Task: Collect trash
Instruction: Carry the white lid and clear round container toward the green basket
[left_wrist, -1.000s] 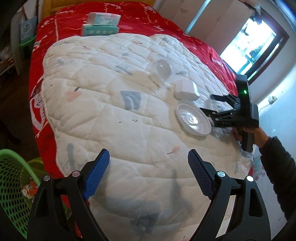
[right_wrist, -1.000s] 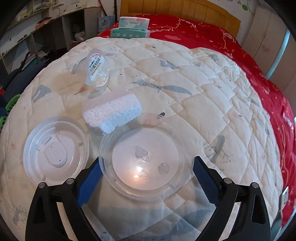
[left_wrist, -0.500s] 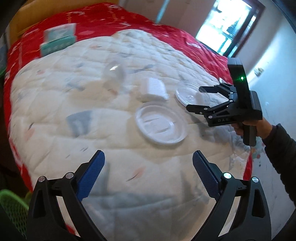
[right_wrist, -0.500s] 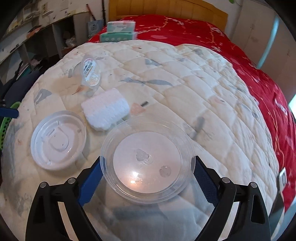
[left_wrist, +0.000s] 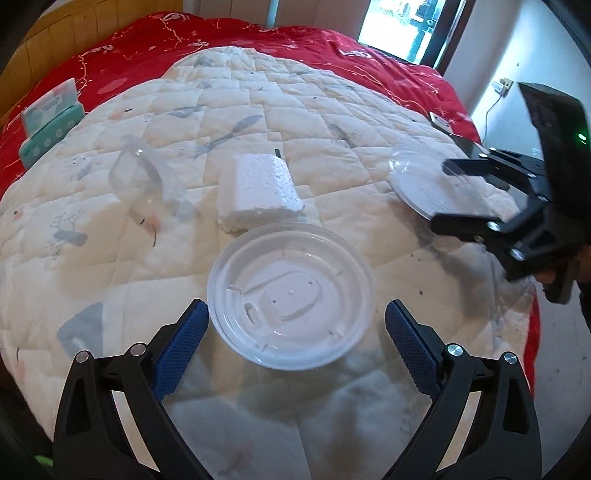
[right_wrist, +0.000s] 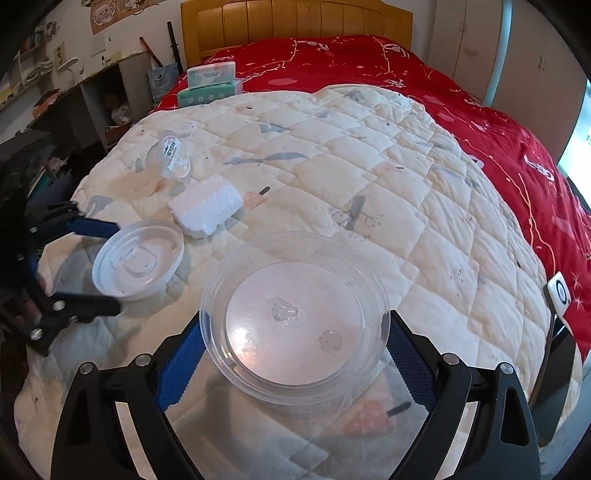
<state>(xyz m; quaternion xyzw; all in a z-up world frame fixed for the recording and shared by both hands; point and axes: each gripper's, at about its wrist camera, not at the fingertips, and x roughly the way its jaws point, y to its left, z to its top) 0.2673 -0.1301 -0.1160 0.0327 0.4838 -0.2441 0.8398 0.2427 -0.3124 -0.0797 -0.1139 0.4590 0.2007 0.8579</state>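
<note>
Two round clear plastic lids (left_wrist: 291, 295) (right_wrist: 293, 317), blocky foam (left_wrist: 258, 192).

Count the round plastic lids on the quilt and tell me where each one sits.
2. The white lid lies between the left tongs, in front of the foam block. The clear lid sits between the right tongs. More could lie outside the views.
</note>
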